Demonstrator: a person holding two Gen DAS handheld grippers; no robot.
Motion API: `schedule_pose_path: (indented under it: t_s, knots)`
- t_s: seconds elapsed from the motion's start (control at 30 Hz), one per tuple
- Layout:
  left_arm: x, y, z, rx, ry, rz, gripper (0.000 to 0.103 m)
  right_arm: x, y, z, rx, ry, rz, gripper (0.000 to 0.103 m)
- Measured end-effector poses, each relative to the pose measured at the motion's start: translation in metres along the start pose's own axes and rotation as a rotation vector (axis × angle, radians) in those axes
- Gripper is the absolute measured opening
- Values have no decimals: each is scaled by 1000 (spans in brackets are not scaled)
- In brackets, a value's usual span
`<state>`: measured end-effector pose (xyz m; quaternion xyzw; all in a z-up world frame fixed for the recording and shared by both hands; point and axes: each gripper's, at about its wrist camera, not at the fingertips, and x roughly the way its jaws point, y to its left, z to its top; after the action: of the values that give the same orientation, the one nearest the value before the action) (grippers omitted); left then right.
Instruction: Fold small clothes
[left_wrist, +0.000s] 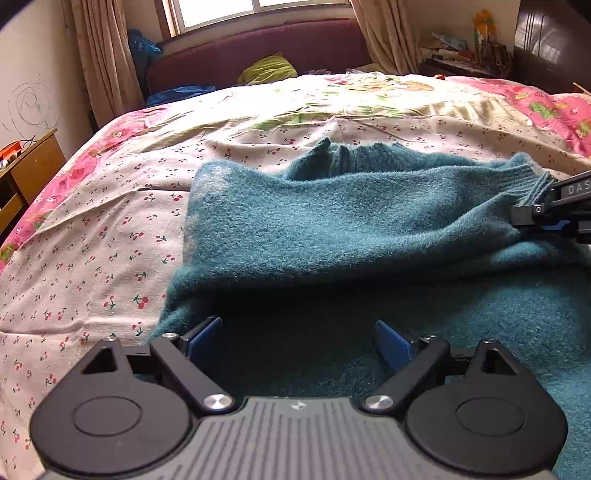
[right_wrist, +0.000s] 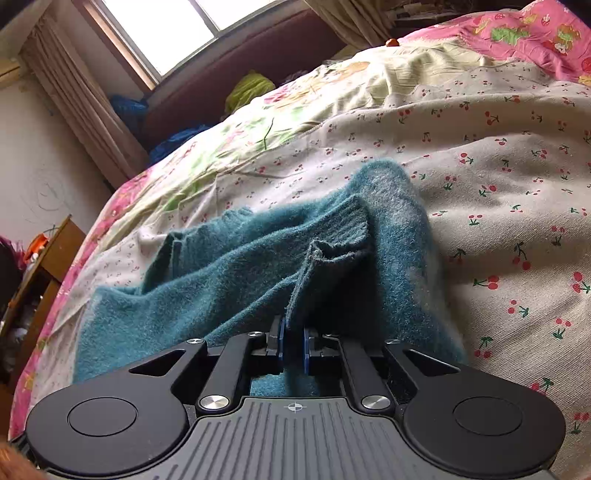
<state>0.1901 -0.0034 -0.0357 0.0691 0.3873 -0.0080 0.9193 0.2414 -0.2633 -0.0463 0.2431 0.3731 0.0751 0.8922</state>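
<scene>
A teal knitted sweater (left_wrist: 332, 229) lay across a bed (left_wrist: 92, 240) covered in a cherry-print sheet, partway through being folded by a person working a two-finger tool in each hand. The right tool (right_wrist: 293, 345) had its blue pads drawn almost together on a pinch of the knit, with the ribbed cuff (right_wrist: 343, 229) of a sleeve standing up just beyond the fingertips; seen from the left wrist camera, that same tool reached in from the right edge and held the sleeve end lifted above the body of the garment, so the sleeve formed a raised band running across the sweater. That hold looked meant to carry the sleeve inward over the torso rather than drag it along the sheet. The left tool (left_wrist: 299, 341) stood wide open low over the near part of the sweater, its pads well apart, with only the fabric's surface beneath and between them and nothing gripped; it appeared placed either to pin the body down while the sleeve was laid or to take a fresh hold on the near hem. The sweater's far edge, including what seemed to be the collar (left_wrist: 343, 155), bunched up toward the headboard (left_wrist: 258, 51) below a bright window. The fold seemed at an early stage, with the sleeve not yet set flat. The soft, fuzzy knit would likely sag and slip if the pinch loosened.
</scene>
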Motion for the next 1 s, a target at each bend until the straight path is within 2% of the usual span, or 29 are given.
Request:
schedule_pose_path:
  t_s: [0.1, 0.2, 0.37, 0.43, 0.5, 0.53, 0.63, 0.77, 0.8, 0.87, 1.0]
  knots:
    - [-1, 5, 9, -42, -41, -1, 100, -9, -1, 2, 1, -20, 26, 16]
    - [0, 9, 20, -67, -98, 4, 100, -13, 0, 4, 15, -19, 42, 16]
    - [15, 10, 35, -87, -122, 11, 100, -13, -6, 9, 61, -46, 20, 18]
    - [27, 7, 37, -71, -104, 14, 100, -12, -7, 11, 69, -61, -23, 18]
    - [41, 2, 37, -38, -54, 30, 100, -9, -12, 10, 89, -46, -48, 9]
    - [47, -2, 34, -9, -33, 37, 100, -8, -15, 9, 95, -38, -55, 9]
    - [45, -6, 31, 34, -41, 42, 101, -7, -19, 0, 88, -23, -75, 8]
    - [31, 6, 33, -6, -63, 32, 100, -23, -5, 1, -1, -56, -88, 10]
    - [34, 8, 32, -7, -40, 40, 100, -18, -4, 2, -14, -25, -106, 16]
    - [39, 10, 25, 1, -11, 43, 100, -13, -6, 2, -4, 20, -122, 16]
    - [26, 11, 18, 45, -27, 70, 100, -31, 4, -3, -57, -8, -131, 18]
